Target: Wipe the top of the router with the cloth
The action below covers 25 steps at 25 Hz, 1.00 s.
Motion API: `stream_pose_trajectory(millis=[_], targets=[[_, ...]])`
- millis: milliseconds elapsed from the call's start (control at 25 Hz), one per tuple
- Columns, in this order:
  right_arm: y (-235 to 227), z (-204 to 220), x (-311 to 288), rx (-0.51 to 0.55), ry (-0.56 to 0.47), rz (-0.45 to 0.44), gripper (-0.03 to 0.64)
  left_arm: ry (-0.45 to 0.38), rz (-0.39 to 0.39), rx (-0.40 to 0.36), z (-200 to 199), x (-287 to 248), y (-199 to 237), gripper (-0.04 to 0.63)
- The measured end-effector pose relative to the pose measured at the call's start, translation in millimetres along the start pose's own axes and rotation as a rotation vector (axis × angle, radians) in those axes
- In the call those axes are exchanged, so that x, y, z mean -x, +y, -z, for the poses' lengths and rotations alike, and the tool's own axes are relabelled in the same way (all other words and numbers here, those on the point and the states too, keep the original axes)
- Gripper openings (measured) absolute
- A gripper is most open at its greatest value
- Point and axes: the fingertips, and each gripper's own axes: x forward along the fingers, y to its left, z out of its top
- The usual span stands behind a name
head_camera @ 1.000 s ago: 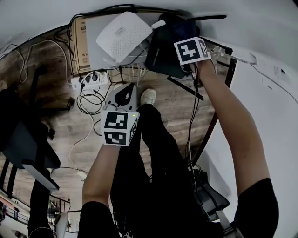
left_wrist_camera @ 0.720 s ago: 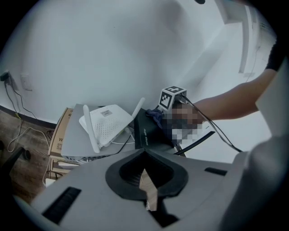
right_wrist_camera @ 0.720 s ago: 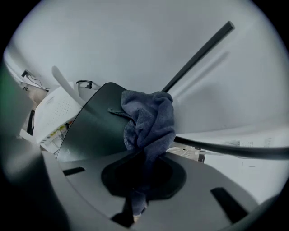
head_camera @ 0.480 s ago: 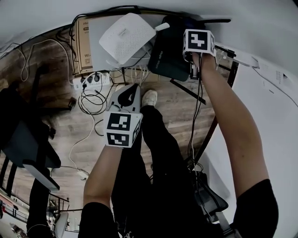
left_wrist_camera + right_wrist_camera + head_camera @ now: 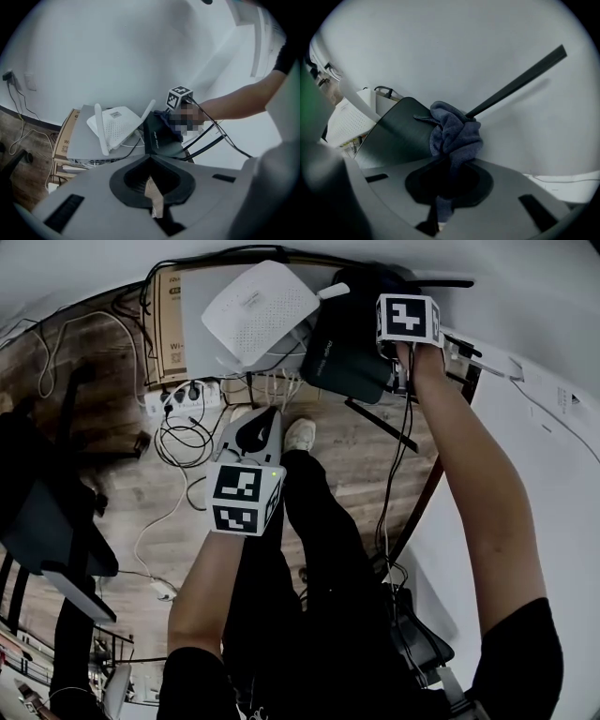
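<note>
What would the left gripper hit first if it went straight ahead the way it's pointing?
Probably the near edge of the black router, just right of the white router and its raised antenna. The left gripper aims there with shut jaws, though depth is unclear.

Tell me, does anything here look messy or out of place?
Yes: loose cables sprawl in a tangle on the wooden floor beside the power strip, and the white router sits skewed across the grey box beneath it. Nothing looks spilled or broken.
</note>
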Motion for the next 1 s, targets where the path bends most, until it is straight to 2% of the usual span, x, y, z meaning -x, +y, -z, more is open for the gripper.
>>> stream_pose_trajectory(millis=[240, 480, 680, 840, 1000], targets=[[8.0, -20.8, 9.2, 0.033, -0.084, -0.046, 0.014, 0.002, 0.005, 0.010, 2.4, 1.1, 0.3, -0.003], [46.9, -47.3, 20.0, 0.033, -0.176, -0.240, 0.014, 0.003, -0.013, 0.007, 1.2, 2.5, 6.9, -0.003], [74.5, -58.0, 30.4, 0.037, -0.218, -0.357, 0.014, -0.003, -0.022, 0.002, -2.7, 4.9, 8.4, -0.003], [86.8, -55.2, 34.9, 0.041, -0.225, -0.433, 0.014, -0.007, -0.029, 0.005, -1.7, 3.8, 7.2, -0.003], [100.2, -37.7, 41.4, 0.039, -0.168, -0.546, 0.014, -0.012, -0.029, 0.016, 0.3, 0.8, 2.9, -0.003]])
